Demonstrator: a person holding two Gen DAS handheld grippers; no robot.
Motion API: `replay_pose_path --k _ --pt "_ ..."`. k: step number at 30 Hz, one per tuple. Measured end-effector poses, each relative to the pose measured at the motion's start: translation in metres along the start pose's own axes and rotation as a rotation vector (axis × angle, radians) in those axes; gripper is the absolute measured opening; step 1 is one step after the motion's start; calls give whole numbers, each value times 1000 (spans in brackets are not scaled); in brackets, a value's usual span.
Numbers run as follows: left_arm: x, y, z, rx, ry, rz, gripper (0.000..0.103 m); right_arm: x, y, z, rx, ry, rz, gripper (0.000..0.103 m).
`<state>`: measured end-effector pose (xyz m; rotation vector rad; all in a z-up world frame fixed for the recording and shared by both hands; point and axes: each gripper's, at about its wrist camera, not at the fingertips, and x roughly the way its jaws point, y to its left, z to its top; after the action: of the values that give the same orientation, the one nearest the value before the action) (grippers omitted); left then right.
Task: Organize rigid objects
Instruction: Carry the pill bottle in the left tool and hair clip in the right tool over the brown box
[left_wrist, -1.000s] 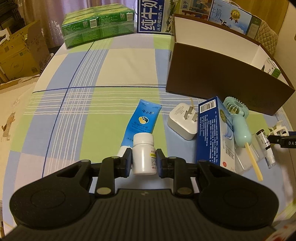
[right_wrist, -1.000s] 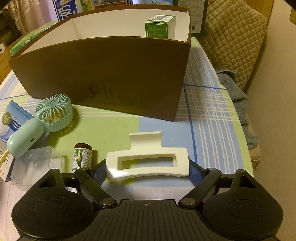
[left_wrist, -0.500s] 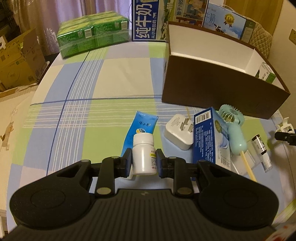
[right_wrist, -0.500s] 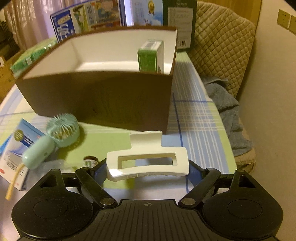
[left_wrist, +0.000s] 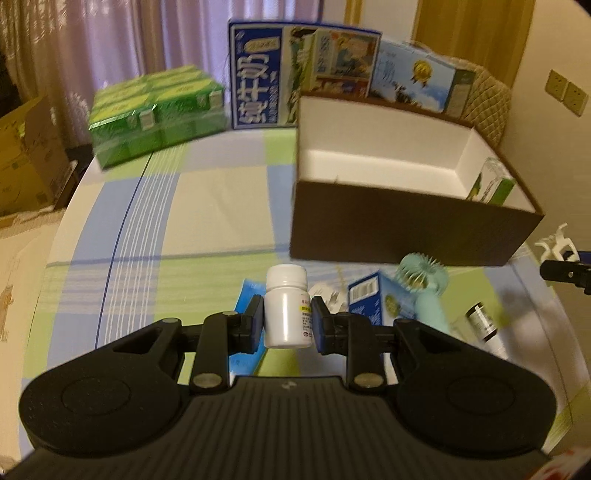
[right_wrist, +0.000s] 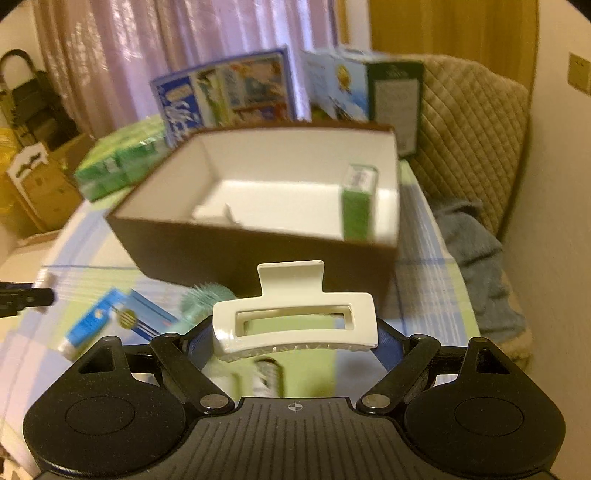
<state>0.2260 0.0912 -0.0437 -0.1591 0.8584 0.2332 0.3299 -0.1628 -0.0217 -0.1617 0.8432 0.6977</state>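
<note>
My left gripper (left_wrist: 287, 320) is shut on a white pill bottle (left_wrist: 286, 306) and holds it in the air above the table, short of the brown box (left_wrist: 406, 221). My right gripper (right_wrist: 294, 334) is shut on a cream hair claw clip (right_wrist: 294, 321) and holds it up in front of the same brown box (right_wrist: 258, 251), whose white inside holds a green carton (right_wrist: 356, 201). On the checked cloth below lie a blue tube (left_wrist: 249, 295), a blue box (left_wrist: 373, 299), a mint hand fan (left_wrist: 421, 280) and a small dark vial (left_wrist: 484, 323).
A green multipack (left_wrist: 155, 110) and blue milk cartons (left_wrist: 295, 77) stand at the back of the table. A quilted chair (right_wrist: 469, 140) with a grey towel (right_wrist: 476, 258) is to the right. Cardboard boxes (left_wrist: 26, 155) sit left of the table.
Both grippers have risen with their objects and moved toward the brown box; its inside now shows from above. The items on the cloth have dropped lower in both views.
</note>
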Motion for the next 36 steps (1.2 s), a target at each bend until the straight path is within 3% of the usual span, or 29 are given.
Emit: replay_pose_path --k 12,25,36 --pt "9 -30 58 87 -77 -77 22 5 34 64 -22 -93 80 83" --pt "66 -55 137 174 -94 -124 22 60 21 123 -7 -86 13 83" --pt "138 -76 191 239 -47 -126 23 117 -1 156 40 -25 -48 82"
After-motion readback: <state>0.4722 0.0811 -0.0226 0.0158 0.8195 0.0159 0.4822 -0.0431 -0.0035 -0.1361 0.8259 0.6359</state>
